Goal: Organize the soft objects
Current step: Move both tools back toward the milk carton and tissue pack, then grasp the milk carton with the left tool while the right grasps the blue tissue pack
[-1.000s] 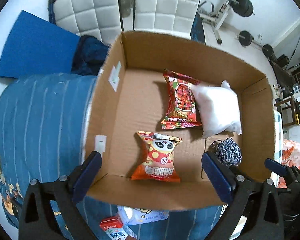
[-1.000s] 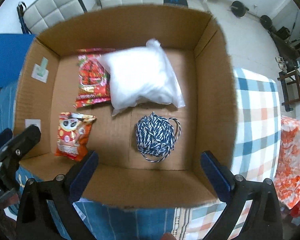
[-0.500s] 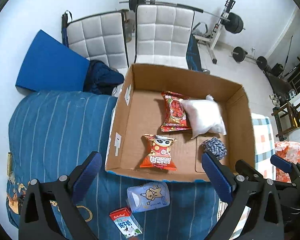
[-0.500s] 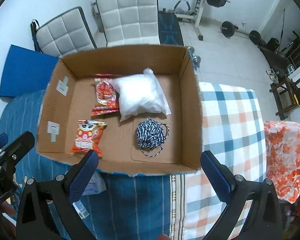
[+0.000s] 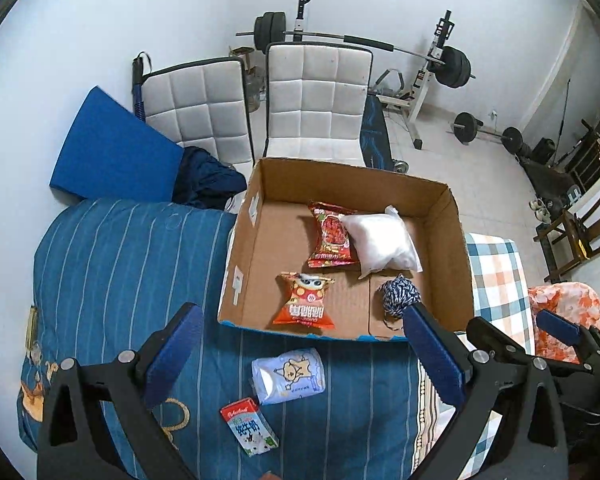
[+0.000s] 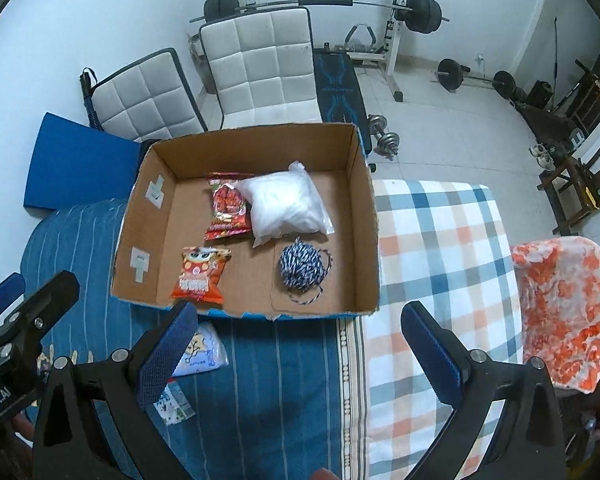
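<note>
An open cardboard box (image 5: 456, 240) (image 6: 364, 184) lies on a blue striped bed. In it are a red snack bag (image 5: 331, 235) (image 6: 226, 211), an orange panda snack bag (image 5: 304, 301) (image 6: 200, 275), a white pillow pack (image 5: 382, 241) (image 6: 286, 204) and a blue-white yarn ball (image 5: 398, 295) (image 6: 301, 268). In front of the box lie a pale blue tissue pack (image 5: 289, 375) (image 6: 202, 352) and a milk carton (image 5: 249, 426) (image 6: 174, 402). My left gripper (image 5: 300, 360) and right gripper (image 6: 296, 356) are both open and empty, high above the bed in front of the box.
Two white padded chairs (image 5: 316, 96) and a blue mat (image 5: 112, 152) stand behind the box. A weight bench with barbell (image 5: 420, 68) is at the back. A checked cloth (image 6: 440, 260) and an orange floral cushion (image 6: 568, 300) lie to the right.
Both grippers have pulled up and back from the box, so it looks smaller and farther. The tissue pack and milk carton have come into view. Both stay open.
</note>
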Action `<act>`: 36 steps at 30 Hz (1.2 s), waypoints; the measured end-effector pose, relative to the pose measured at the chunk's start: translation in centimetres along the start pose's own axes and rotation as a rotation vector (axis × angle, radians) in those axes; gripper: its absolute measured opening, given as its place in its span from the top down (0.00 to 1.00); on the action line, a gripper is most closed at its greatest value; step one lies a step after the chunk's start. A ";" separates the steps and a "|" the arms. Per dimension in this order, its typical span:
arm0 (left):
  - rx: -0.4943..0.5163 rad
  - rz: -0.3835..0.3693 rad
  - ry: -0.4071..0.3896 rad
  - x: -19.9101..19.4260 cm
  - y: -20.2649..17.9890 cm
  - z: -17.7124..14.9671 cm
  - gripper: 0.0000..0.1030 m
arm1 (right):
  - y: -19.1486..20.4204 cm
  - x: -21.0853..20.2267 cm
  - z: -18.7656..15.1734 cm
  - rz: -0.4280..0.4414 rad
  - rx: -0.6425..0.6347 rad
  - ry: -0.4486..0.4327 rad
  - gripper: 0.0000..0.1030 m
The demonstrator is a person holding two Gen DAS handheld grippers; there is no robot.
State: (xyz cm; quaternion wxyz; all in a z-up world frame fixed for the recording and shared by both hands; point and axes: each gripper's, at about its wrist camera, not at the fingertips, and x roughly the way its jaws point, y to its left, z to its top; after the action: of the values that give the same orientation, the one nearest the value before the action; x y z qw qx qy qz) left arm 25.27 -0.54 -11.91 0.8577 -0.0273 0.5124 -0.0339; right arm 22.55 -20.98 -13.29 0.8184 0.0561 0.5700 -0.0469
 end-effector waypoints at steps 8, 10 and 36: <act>-0.156 0.042 0.179 4.4 5.7 -6.9 0.00 | 2.3 3.6 -4.0 0.085 -0.052 0.122 0.00; -0.215 0.037 0.252 6.5 7.2 -9.5 0.00 | 3.2 5.4 -5.1 0.102 -0.067 0.167 0.00; -0.286 0.042 0.447 16.5 10.4 -22.1 0.57 | 10.0 22.9 -10.7 0.327 0.030 0.491 0.83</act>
State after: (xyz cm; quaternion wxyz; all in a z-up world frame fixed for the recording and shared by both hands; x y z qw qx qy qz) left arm 13.95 8.17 -37.68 0.7111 -0.1294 0.6891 0.0517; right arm 21.92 -9.83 -38.10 0.6517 0.1689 0.7336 0.0924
